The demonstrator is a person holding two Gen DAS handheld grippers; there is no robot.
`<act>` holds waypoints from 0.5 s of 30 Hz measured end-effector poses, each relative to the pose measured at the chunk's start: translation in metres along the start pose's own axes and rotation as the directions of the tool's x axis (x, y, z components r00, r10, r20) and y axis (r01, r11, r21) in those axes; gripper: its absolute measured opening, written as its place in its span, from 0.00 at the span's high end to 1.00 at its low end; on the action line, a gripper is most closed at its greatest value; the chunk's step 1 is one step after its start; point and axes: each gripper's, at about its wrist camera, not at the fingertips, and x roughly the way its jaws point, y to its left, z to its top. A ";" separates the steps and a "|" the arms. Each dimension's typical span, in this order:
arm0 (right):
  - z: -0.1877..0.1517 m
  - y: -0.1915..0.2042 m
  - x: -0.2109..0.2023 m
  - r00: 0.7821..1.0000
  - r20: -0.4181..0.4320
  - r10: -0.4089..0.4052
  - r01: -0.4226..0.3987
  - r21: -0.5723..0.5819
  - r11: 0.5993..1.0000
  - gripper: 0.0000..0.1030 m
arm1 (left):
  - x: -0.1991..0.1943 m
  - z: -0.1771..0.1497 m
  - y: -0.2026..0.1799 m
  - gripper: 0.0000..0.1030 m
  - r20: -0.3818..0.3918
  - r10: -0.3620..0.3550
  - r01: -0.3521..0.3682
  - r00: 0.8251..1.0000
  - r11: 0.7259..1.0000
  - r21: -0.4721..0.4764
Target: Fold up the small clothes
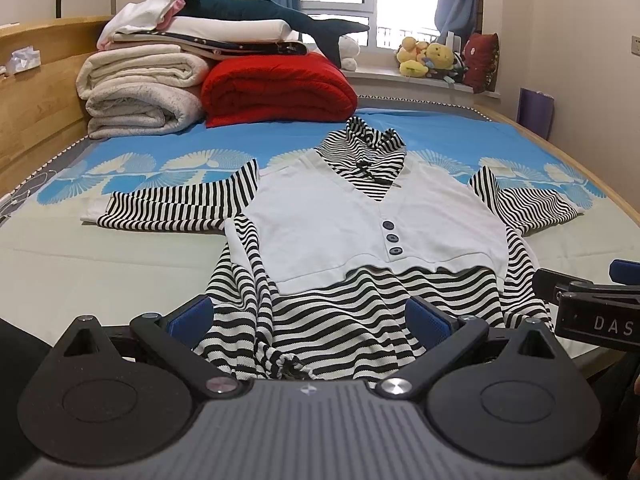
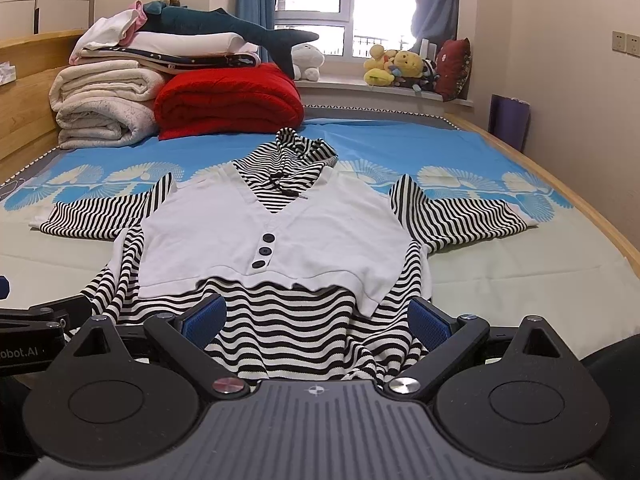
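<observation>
Your left gripper [image 1: 309, 318] is spread wide over the hem of the dress [image 1: 360, 240], its blue pads [image 1: 191, 315] to either side of the striped cloth and closed on nothing. Your right gripper [image 2: 318, 320] is just as wide open over the same hem, slightly to the right, also holding nothing; each gripper shows at the edge of the other's view. The dress lies flat on the bed [image 1: 60, 272], hem nearest you, white vest panel with three dark buttons [image 1: 393, 237] in the middle, striped sleeves out to both sides, hood farthest away. Beyond it, a red quilt [image 1: 276, 90] sits beside stacked pale blankets [image 1: 140, 92], with a plush shark [image 1: 260, 10] on top. Soft toys [image 2: 394, 65] line the windowsill.
</observation>
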 end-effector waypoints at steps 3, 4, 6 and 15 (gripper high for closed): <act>0.000 0.000 0.000 1.000 -0.001 -0.001 0.001 -0.001 1.000 0.06 | 0.000 0.000 0.000 0.01 0.003 0.001 -0.001 1.000 1.000 0.000; 0.000 0.001 -0.001 1.000 -0.001 -0.002 0.002 -0.001 1.000 0.06 | 0.000 0.000 0.000 0.01 0.007 0.004 -0.004 1.000 1.000 0.003; 0.000 0.001 -0.001 1.000 0.000 -0.002 0.002 -0.001 1.000 0.06 | 0.000 0.000 0.000 0.01 0.011 0.003 -0.003 1.000 1.000 0.003; -0.003 -0.005 0.007 1.000 -0.001 -0.002 0.002 -0.004 1.000 0.06 | 0.000 0.000 0.001 0.01 0.019 0.006 -0.006 1.000 1.000 0.004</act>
